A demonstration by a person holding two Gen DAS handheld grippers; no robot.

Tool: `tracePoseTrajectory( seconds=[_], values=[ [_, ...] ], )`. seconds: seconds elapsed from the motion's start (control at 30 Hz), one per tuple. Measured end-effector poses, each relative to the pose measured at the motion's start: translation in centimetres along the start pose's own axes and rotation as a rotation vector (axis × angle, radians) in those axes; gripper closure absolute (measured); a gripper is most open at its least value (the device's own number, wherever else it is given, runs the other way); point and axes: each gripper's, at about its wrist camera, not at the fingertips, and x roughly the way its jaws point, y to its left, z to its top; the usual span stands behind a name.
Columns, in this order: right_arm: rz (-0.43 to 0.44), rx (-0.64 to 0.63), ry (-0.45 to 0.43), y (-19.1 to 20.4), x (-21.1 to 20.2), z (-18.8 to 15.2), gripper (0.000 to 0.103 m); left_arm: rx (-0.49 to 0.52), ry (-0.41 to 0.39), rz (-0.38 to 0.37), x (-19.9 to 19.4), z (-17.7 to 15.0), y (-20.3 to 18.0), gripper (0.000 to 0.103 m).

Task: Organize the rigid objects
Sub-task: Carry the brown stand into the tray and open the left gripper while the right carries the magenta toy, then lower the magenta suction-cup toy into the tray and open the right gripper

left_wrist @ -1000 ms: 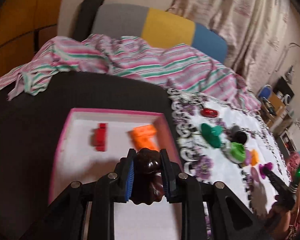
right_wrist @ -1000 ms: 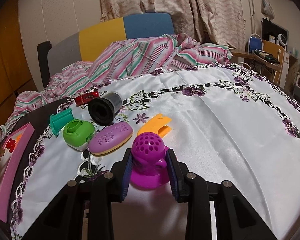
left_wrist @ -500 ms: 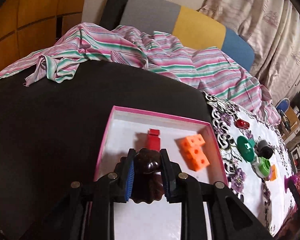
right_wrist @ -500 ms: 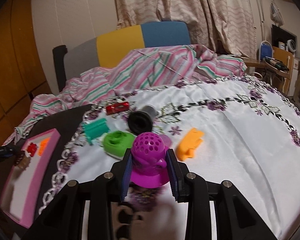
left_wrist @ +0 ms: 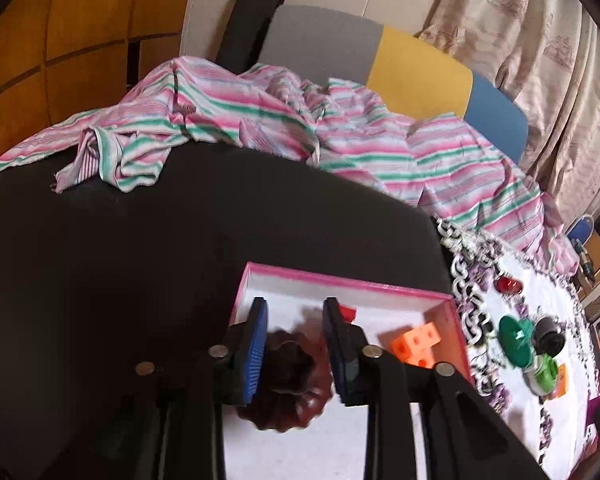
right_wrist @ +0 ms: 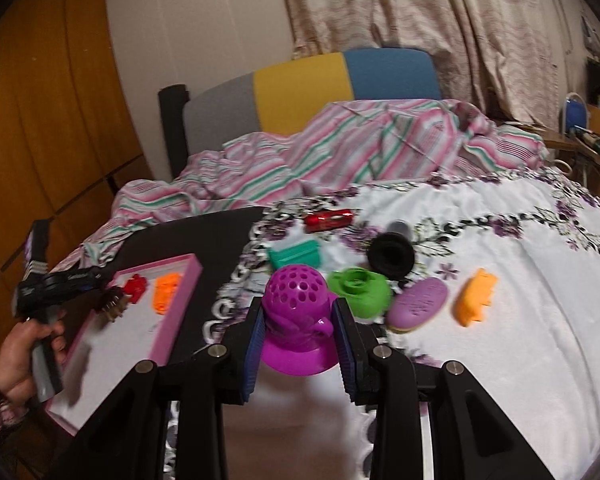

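Note:
My left gripper (left_wrist: pixel 294 312) is open over the pink-rimmed white tray (left_wrist: pixel 340 280). A dark brown fluted mould (left_wrist: pixel 286 384) lies on the tray floor between and below its fingers. A red block (left_wrist: pixel 346 312) and an orange cube block (left_wrist: pixel 414 340) also lie in the tray. My right gripper (right_wrist: pixel 300 316) is shut on a purple perforated cup (right_wrist: pixel 298 320) and holds it above the white embroidered cloth (right_wrist: pixel 500 320). The tray (right_wrist: pixel 180 304) and the left gripper (right_wrist: pixel 60 284) show at the left of the right wrist view.
On the cloth lie a red toy car (right_wrist: pixel 328 218), a teal piece (right_wrist: pixel 296 256), a black cup (right_wrist: pixel 392 256), a green cup (right_wrist: pixel 360 292), a lilac oval case (right_wrist: pixel 418 306) and an orange piece (right_wrist: pixel 474 298). A striped sheet (left_wrist: pixel 260 120) and a chair (right_wrist: pixel 308 92) stand behind.
My left gripper has opened and let go of the brown mould, which now rests in the tray. My right gripper has lifted the purple cup and carried it left toward the tray.

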Motion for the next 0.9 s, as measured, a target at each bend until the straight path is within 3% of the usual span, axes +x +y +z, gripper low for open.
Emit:
tracePoseTrajectory(
  seconds=[0.13,0.63,0.9],
  values=[
    [0.046,-0.007,0.006,1.9,0.4,0.2,0.07,-0.001,-0.017,-0.01,-1.9,-0.1,-0.1,0.066],
    [0.247,-0.165,0.092,13.2,4.0,0.1,0.07,-0.003,0.05,-0.015,-7.6,-5.8,1.3,0.065],
    [0.321,-0.224,0.193,17.7,7.3,-0.9,0.07,-0.025,0.057,-0.021,-9.7,-8.0,3.1,0.065]
  ],
)
